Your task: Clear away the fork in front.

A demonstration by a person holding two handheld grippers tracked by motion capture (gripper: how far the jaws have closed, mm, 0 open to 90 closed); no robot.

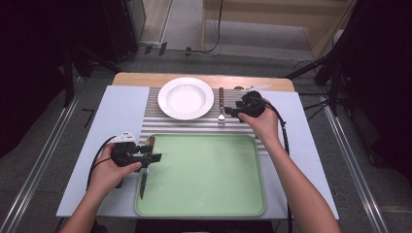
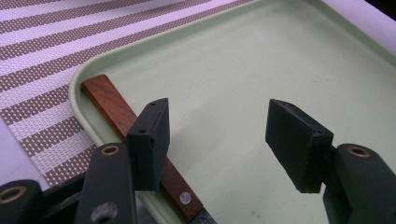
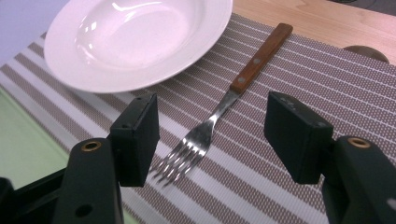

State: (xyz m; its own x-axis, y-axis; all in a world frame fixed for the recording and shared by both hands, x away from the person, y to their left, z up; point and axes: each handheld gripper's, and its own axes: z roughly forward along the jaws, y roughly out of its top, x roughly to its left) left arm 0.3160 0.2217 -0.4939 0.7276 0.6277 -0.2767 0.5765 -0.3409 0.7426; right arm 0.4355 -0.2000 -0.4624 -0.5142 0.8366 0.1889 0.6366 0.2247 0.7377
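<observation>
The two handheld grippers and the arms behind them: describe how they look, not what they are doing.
Both are black. The left gripper carries a pale plate on top and trails a black cable; the right gripper trails a black cable along the forearm. In the gripper views each has two blocky black pads on dark arms with brass-ringed holes. The forearms are bare, with no sleeves in view.

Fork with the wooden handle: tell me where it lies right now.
The fork lies on the striped placemat in the high view, right of the white plate, tines toward the green tray, just ahead of the open right gripper.
</observation>
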